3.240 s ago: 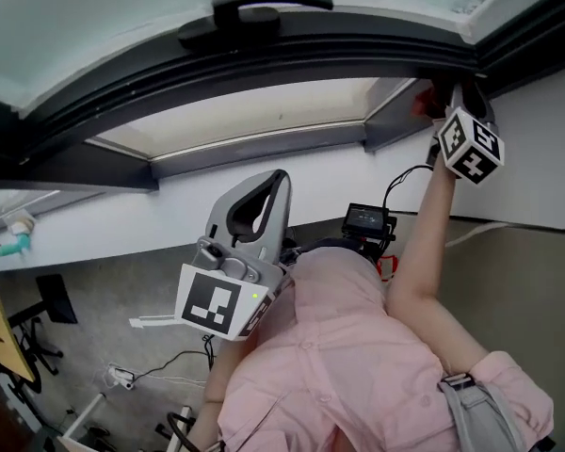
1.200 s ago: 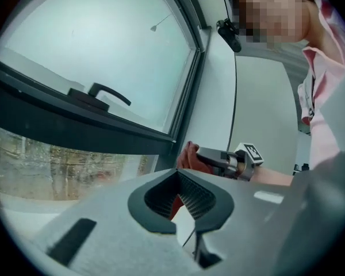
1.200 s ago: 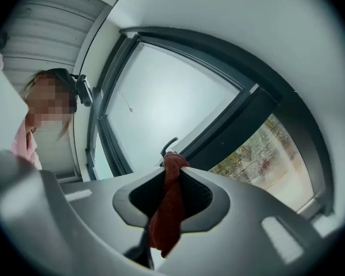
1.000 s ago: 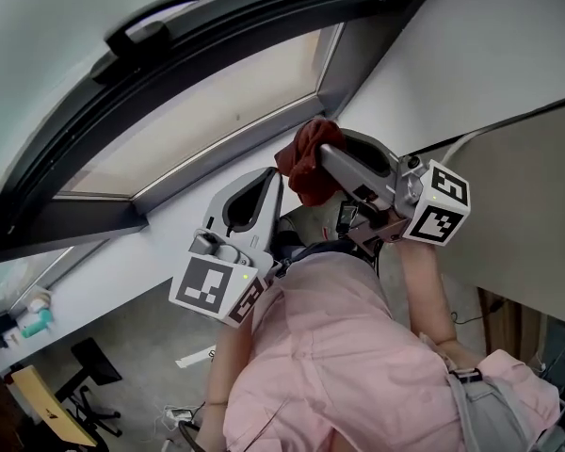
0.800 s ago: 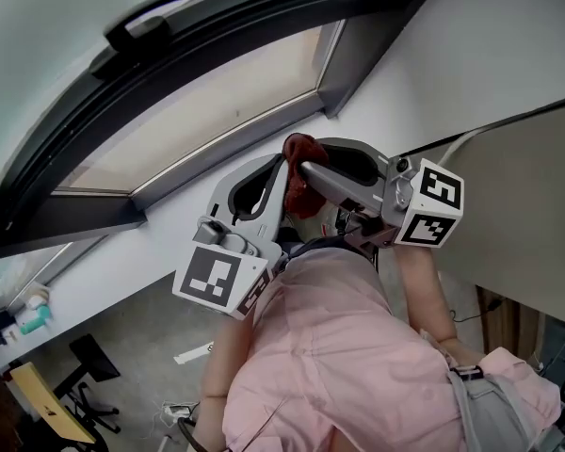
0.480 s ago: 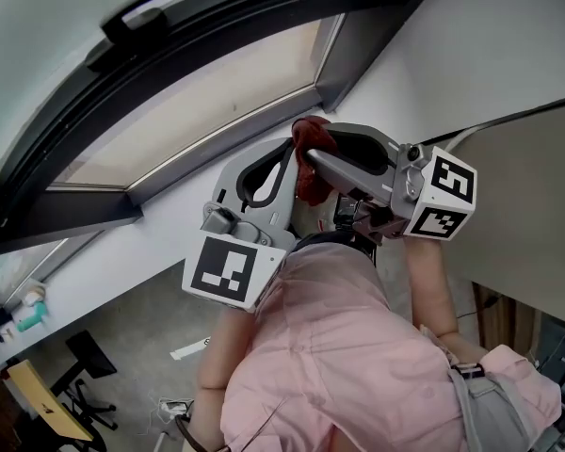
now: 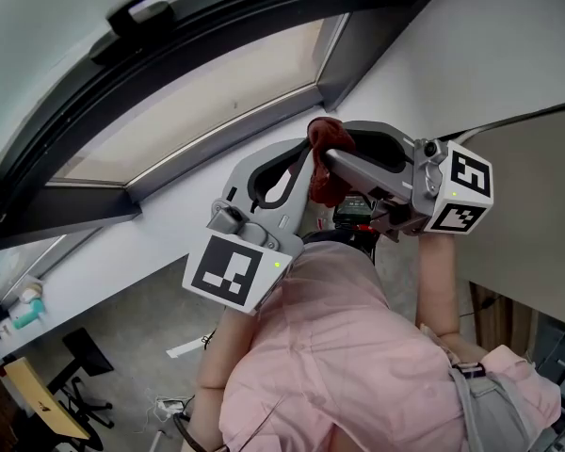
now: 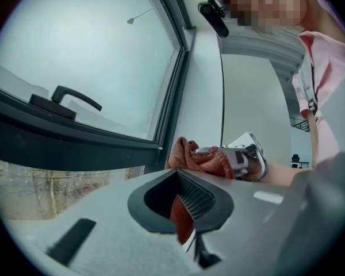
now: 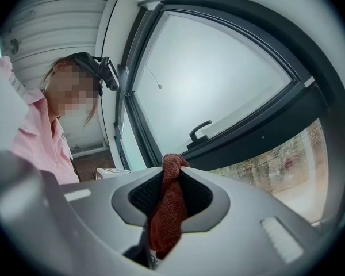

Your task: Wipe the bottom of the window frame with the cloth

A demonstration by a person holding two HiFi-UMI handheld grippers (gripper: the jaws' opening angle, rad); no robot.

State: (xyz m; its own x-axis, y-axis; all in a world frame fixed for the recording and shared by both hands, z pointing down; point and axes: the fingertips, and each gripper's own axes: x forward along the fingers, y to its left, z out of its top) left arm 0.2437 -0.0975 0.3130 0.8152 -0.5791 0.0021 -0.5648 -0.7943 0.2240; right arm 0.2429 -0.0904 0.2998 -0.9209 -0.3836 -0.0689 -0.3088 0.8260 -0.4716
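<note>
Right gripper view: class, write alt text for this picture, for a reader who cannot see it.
The grey right gripper fills the foreground, its jaws shut on a rust-red cloth that hangs down between them. Behind it runs a dark window frame with a handle. A person in a pink shirt is at the left.

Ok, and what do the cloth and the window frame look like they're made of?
Cloth: rust-red with a nubby looped pile, hanging limp where the right gripper pinches it. Probably terry or microfibre.
Window frame: dark grey, smooth and matt, with crisp straight profiles. Likely coated aluminium or PVC; the look doesn't settle which.
</note>
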